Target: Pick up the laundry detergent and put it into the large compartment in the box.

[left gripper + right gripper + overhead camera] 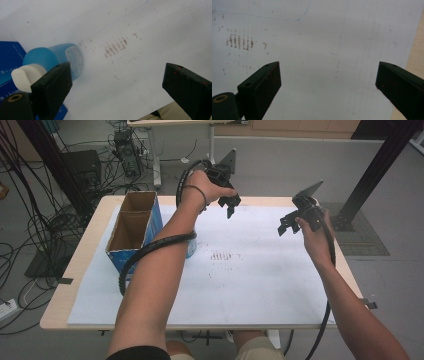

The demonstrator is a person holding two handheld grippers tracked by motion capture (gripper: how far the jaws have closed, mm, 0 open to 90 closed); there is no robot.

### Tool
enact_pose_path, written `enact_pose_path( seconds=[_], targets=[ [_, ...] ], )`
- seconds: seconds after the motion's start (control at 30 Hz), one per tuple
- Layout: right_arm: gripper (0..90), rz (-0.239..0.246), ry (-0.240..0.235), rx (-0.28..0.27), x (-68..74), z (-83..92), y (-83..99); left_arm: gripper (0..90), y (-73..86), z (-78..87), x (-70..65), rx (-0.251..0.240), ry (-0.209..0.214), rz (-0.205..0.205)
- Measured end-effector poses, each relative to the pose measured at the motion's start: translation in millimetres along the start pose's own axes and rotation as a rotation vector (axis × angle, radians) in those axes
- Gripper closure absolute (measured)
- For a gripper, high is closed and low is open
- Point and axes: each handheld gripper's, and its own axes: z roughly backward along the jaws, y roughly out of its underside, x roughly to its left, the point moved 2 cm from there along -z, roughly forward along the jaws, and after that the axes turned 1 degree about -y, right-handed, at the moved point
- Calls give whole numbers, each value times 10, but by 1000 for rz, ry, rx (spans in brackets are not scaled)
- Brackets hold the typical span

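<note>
Left gripper [229,206], raised over the far edge of the sheet [260,290], has its jaws spread wide with nothing between them; its own view looks down past the left jaw onto a blue bottle [58,58] with a white cap [25,76]. That bottle is the nearest object to either tool and so is judged the thing in hand. It stands on the sheet against the near right corner of the box [132,227]; in the high view the left forearm crosses in front of it and leaves a sliver of blue showing [191,249]. The raised, downward-tilted pose probably suits a descent onto the cap from above.

Right gripper [286,226] hangs at the sheet's right side, well apart from the bottle, jaws likewise wide and empty. Its view faces bare sheet, with the table [415,57] showing as a tan strip at the right edge. Held off to the side, it appears to be waiting and leaves the middle open.

Rust-red smudges [221,255] in short parallel strokes mark the sheet's centre, between the two tools and just right of the bottle; they look like rubbed traces of the jaw pads. The open-topped box, cardboard inside and blue outside, occupies the left of the sheet, a likely receptacle for the bottle.
</note>
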Motion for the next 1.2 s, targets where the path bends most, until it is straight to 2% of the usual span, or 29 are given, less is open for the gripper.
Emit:
enact_pose_path(
  seconds=[0.53, 0.6, 0.7, 0.77, 0.93, 1.07, 1.2],
  targets=[
    [65, -2, 8, 1, 20, 15, 0, 96, -16, -49, 8, 6, 6, -3],
    [65, -3, 8, 0, 13, 22, 3, 96, -26, -46, 10, 9, 5, -14],
    [65, -6, 8, -1, 4, 28, 9, 96, -20, -49, -6, 3, 6, -6],
    [64, -9, 7, 0, 1, 31, 8, 96, -30, -42, -5, 10, 4, -16],
    [65, -10, 6, -3, -8, 37, 14, 96, -27, -49, -13, 6, 5, -7],
    [64, -11, 6, -6, -8, 39, 19, 96, -44, -45, -2, 14, 2, -18],
    [65, -13, 7, -3, -10, 41, 14, 96, -38, -45, 6, 9, 2, -9]
  ],
)
